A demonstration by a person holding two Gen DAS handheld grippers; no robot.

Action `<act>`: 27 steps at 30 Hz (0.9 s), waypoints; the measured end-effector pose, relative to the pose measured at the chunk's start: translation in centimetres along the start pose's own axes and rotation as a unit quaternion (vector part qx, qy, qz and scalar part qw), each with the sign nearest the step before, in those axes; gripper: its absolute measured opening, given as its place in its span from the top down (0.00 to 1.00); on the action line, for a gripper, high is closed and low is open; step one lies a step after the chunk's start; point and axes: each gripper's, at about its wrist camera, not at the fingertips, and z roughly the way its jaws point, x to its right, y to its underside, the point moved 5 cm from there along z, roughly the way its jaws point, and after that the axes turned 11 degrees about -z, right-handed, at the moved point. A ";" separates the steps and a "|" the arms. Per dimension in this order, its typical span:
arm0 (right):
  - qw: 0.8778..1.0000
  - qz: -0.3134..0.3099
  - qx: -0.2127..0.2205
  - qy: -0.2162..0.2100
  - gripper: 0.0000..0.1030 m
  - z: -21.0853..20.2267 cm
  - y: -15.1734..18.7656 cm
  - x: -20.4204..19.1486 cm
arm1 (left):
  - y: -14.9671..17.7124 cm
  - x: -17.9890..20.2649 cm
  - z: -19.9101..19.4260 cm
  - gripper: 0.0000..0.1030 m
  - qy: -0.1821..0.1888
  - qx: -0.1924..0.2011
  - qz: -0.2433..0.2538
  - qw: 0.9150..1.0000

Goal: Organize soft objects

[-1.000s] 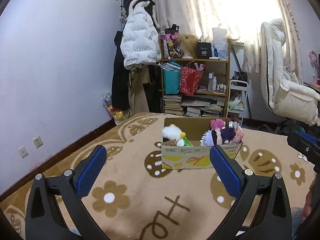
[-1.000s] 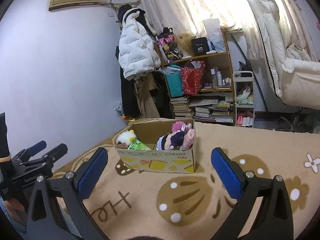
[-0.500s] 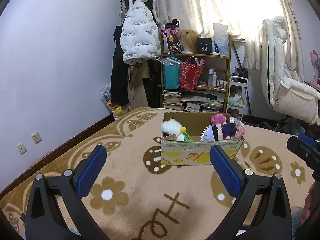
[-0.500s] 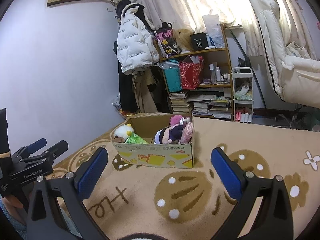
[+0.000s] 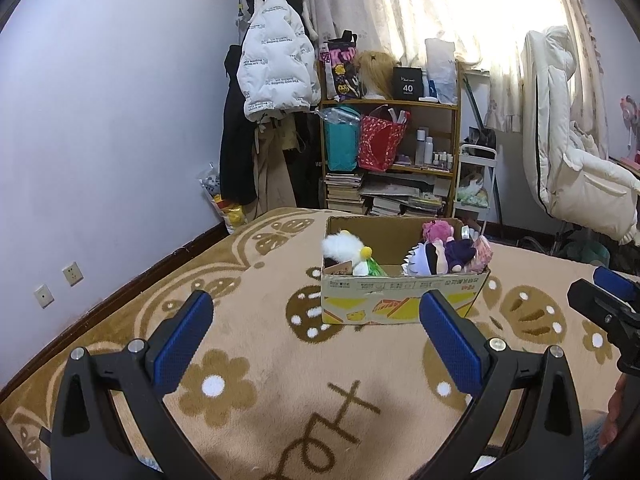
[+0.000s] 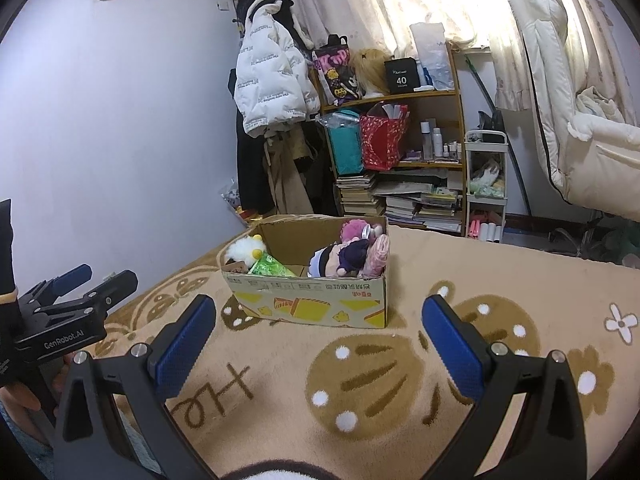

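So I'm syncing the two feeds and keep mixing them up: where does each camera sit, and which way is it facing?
Left wrist: on the left gripper, jaws open, looking across the rug at the cardboard box; the right gripper shows at its right edge.
Right wrist: on the right gripper, jaws open, facing the same box; the left gripper shows at its left edge.
Both views share the box, its plush toys, the bookshelf and the white jacket.
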 end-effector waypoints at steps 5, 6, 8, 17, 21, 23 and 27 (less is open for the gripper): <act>1.000 0.001 -0.002 0.001 0.00 0.0 0.1 0.1 | 0.1 0.3 0.0 0.01 0.005 -0.001 0.006 1.000; 1.000 0.000 -0.002 0.001 0.00 0.1 0.1 0.1 | 0.1 0.3 0.0 0.01 0.006 -0.002 0.008 1.000; 1.000 -0.001 -0.003 0.003 0.00 0.1 0.3 0.3 | 0.2 0.4 0.1 0.01 0.010 -0.006 0.010 1.000; 1.000 -0.003 -0.003 0.004 0.00 0.2 0.3 0.2 | 0.4 0.4 0.2 0.01 0.007 -0.008 0.006 1.000; 1.000 -0.002 -0.004 0.003 0.00 0.2 0.2 0.3 | 0.4 0.5 0.2 0.01 0.008 -0.009 0.007 1.000; 1.000 0.000 -0.005 0.003 0.00 0.2 0.5 0.6 | 0.5 0.5 0.2 0.01 0.006 -0.009 0.006 1.000; 1.000 0.000 -0.005 0.008 0.00 0.2 0.7 0.8 | 0.7 0.5 0.2 0.01 0.006 -0.014 0.008 1.000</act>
